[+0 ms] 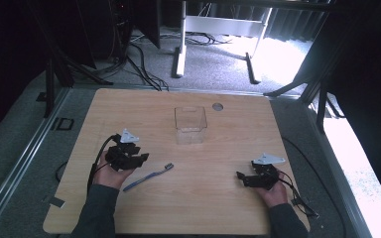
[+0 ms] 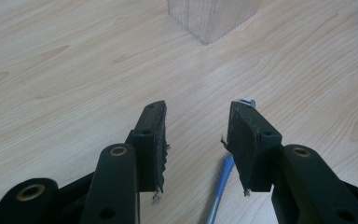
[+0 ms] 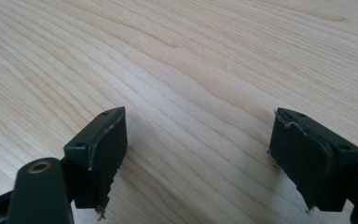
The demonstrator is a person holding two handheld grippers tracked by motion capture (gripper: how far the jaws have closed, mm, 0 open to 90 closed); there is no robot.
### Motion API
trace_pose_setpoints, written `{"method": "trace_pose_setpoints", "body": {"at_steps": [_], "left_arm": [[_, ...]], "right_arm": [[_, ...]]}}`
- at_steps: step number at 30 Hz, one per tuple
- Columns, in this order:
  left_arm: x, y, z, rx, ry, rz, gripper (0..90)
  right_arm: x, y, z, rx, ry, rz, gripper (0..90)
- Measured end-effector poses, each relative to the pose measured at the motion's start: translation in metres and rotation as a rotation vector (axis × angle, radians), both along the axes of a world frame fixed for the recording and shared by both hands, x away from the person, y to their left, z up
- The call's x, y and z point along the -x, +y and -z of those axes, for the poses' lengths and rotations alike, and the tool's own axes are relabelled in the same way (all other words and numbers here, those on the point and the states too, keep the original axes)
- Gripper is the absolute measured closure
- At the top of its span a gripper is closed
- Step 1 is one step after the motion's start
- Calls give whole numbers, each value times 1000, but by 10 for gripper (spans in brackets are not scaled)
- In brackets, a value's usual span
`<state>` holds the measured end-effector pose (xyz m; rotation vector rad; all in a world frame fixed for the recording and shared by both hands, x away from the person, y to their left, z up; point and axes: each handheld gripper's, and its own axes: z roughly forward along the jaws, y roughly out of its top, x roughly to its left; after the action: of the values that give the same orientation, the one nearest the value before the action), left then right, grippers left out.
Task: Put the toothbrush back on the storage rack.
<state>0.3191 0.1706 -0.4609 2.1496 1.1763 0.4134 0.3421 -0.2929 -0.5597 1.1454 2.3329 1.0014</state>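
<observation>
A blue toothbrush [image 1: 149, 177] lies flat on the wooden table [image 1: 228, 208], bristle end pointing right and away. My left gripper [image 1: 141, 157] hovers just left of it, open, nothing between its jaws. In the left gripper view the toothbrush handle [image 2: 219, 191] runs under the gap and its head [image 2: 248, 101] peeks past the right jaw. A clear plastic cup [image 1: 190, 125] stands upright at the table's middle back, also as the clear cup [image 2: 212, 18] ahead of the left jaws. My right gripper [image 1: 242, 177] rests open low over bare wood at the front right [image 3: 198, 140].
A round grommet hole [image 1: 218, 106] sits near the table's far edge. Cables trail from both grippers over the table's sides. Beyond the table are a grey carpet floor, a white desk frame [image 1: 213, 44] and dark stands.
</observation>
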Motion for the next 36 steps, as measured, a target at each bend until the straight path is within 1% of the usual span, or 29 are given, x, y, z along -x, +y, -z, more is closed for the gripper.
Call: {"method": "trace_pose_setpoints", "body": {"at_steps": [18, 20, 21, 36], "left_arm": [[-3, -6, 3, -32, 51, 22, 575], [-3, -6, 3, -34, 51, 23, 575], [-3, -6, 3, -39, 58, 21, 575], [-5, -11, 4, -67, 83, 31, 575]], "right_arm": [[0, 0, 0, -2, 1, 2, 187], [0, 0, 0, -2, 1, 2, 187], [0, 0, 0, -2, 2, 2, 187], [0, 0, 0, -2, 2, 2, 187]]}}
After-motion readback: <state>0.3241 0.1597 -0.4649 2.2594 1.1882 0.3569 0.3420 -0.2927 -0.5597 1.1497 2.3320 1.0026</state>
